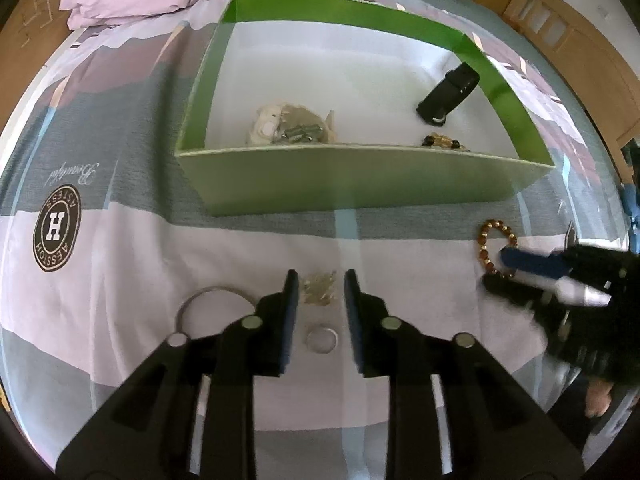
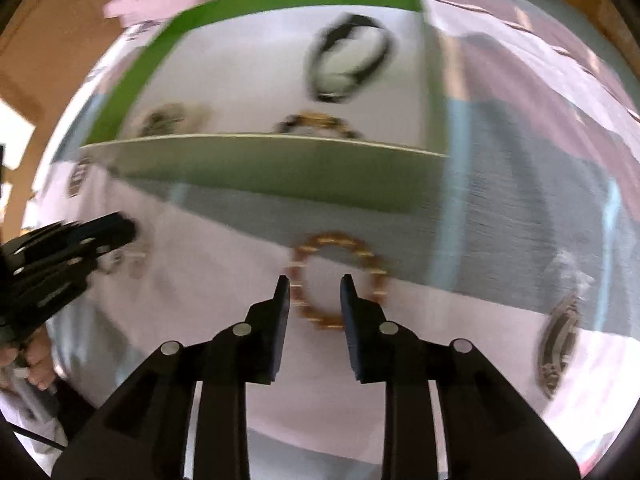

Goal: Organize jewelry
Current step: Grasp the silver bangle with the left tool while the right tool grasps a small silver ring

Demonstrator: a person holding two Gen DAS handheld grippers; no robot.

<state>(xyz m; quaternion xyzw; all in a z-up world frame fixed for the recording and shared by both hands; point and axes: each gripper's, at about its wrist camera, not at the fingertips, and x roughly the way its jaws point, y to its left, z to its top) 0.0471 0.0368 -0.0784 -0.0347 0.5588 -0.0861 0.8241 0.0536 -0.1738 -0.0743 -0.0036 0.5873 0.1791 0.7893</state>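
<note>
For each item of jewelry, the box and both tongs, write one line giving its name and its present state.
Green box: open, no lid on it.
Black watch: inside box.
Dark bead bracelet: inside box.
Amber bead bracelet: on bedsheet, outside box.
Silver bangle: on bedsheet.
Left tongs: open.
Right tongs: open, over amber bead bracelet.

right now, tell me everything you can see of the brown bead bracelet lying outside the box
The brown bead bracelet is a closed loop of round amber-brown beads with lighter spacers, wood-like in look. It lies flat on the patterned bedsheet, just in front of the green box and apart from it. The right tool hangs over it with fingers apart, one tip inside the loop, one beyond its edge; whether a pad touches it is unclear.
</note>
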